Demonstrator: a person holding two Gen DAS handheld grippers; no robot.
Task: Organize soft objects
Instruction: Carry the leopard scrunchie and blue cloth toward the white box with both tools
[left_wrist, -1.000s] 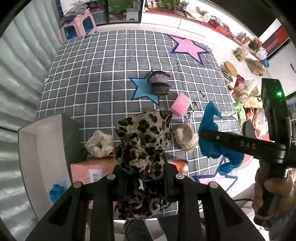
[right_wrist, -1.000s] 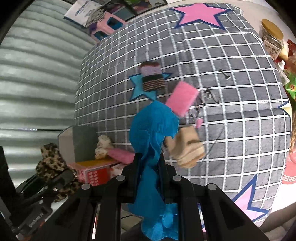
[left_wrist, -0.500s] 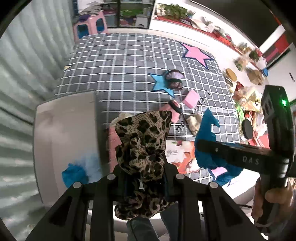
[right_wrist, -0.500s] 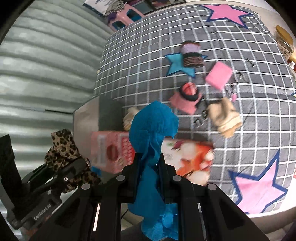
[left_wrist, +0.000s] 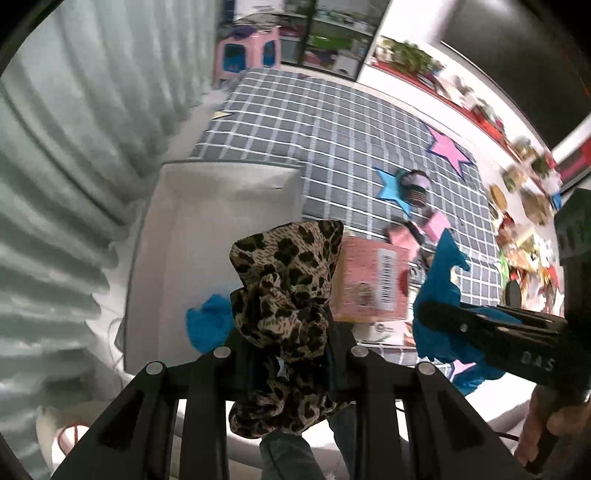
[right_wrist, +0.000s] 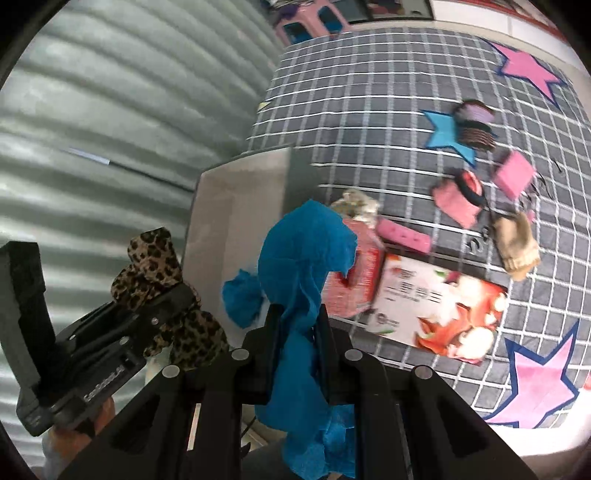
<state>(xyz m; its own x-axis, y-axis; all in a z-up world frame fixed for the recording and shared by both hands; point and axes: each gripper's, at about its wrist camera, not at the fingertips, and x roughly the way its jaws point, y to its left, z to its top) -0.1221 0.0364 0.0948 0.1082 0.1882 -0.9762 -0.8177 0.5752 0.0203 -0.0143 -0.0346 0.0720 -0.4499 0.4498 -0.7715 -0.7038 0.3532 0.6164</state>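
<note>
Below both jaws now lies the bin (left_wrist: 229, 206), swung closer; left gripper (left_wrist: 291, 354) clenches scrunchie (left_wrist: 288, 266), right gripper (right_wrist: 295, 332) cloth (right_wrist: 303, 258), ready to drop.

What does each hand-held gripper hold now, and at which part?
The left hand-held gripper pinches the leopard-print scrunchie around its middle. The right hand-held gripper pinches the blue cloth around its middle, with fabric bunched above and below the fingers.

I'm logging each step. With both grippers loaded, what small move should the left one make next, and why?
Probably ease the left gripper down and open it: its leopard scrunchie hangs above the white bin, where a blue cloth already lies.
</note>
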